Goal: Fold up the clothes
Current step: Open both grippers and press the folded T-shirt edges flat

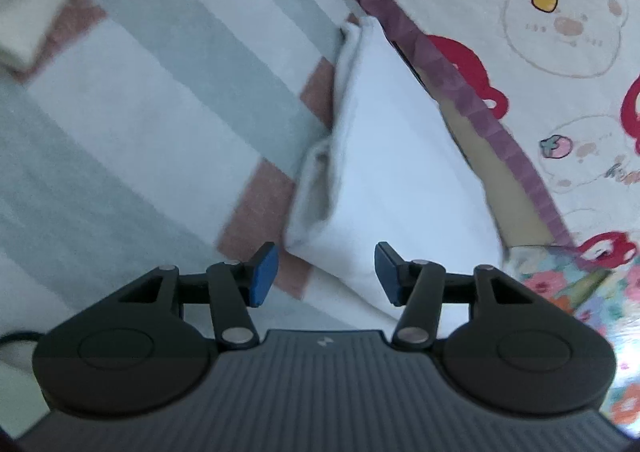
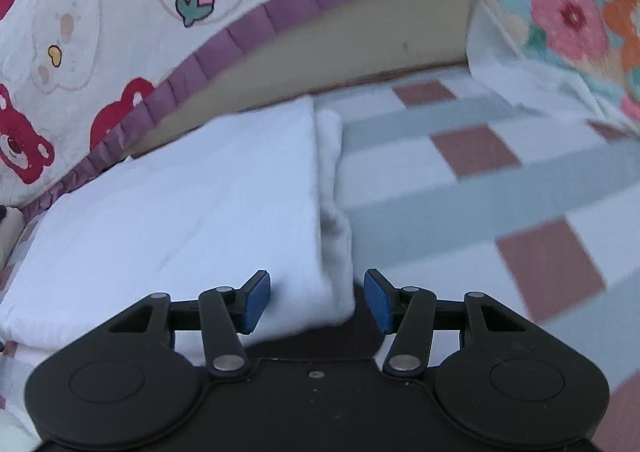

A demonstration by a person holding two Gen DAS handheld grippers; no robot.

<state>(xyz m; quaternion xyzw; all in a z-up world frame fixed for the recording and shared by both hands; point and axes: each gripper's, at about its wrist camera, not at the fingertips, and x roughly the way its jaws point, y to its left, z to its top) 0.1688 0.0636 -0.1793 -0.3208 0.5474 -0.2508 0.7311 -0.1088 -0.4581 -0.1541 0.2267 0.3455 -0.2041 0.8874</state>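
A white folded garment lies on the checked bedspread, its layered folded edge facing left in the left wrist view. My left gripper hovers just short of the garment's near corner, jaws open, nothing pressed between the blue pads. In the right wrist view the same white garment fills the left half, with its folded edge on the right. My right gripper stands open over the near corner, which lies between the fingers without being pinched.
A bear-print quilt with purple trim rises behind the garment, over a beige panel. A floral cloth lies at the far right. Another pale folded item shows blurred at the left wrist view's upper left.
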